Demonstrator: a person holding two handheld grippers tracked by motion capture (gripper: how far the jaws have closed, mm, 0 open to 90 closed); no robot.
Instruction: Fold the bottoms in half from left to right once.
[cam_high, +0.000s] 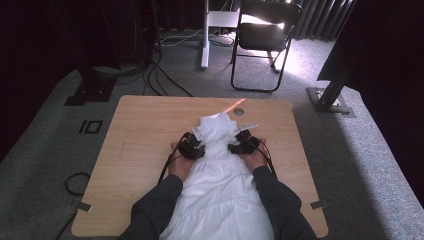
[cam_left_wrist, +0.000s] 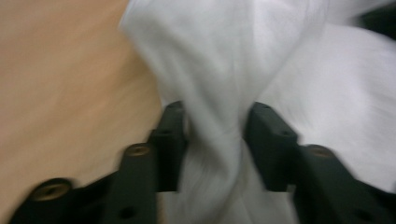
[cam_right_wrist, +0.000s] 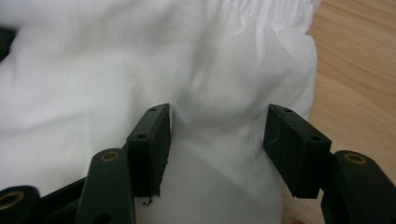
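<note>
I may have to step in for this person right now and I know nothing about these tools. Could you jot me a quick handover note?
Left gripper: jaws pinching a bunched fold of the white garment.
Right gripper: jaws apart, cloth between them, no clear pinch.
Garment: lies along the middle of the wooden table, its lower part hanging off the near edge, its top gathered between both grippers.
Done: both grippers placed at the top.
Left: likely spreading or folding it.
</note>
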